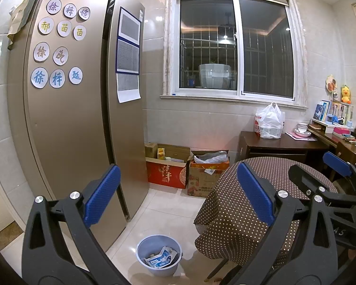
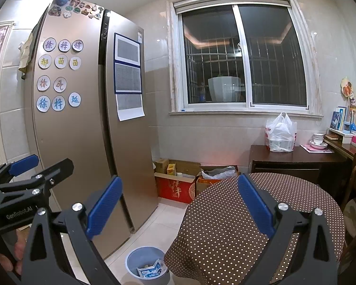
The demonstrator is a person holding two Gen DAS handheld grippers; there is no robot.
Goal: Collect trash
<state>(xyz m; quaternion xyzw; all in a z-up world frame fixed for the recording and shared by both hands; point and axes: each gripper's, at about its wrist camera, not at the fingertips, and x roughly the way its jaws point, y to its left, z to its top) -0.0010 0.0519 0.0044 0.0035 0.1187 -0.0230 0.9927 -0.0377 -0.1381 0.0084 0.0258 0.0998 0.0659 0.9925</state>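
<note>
The landmark here is the small round grey-blue plastic waste bin standing on the pale tiled floor. Inside it lies a crumpled white-and-blue printed wrapper, with some smaller scraps under it that are too small to identify, so at least part of the collecting looks done. Above the bin and to its right stands the round table draped in a brown white-dotted cloth; the stretch of cloth that shows carries no visible litter, though its near edge is hidden behind the fingers. To the bin's left rises the tall bronze-coloured double-door fridge, and beyond the bin, against the wall, sit open cardboard boxes. The left gripper hangs high above the bin with its blue-padded jaws spread wide and nothing between them. The right gripper is likewise held wide apart and empty over the table's edge. Judging from this, the task appears near its end, unless trash remains outside both views.
</note>
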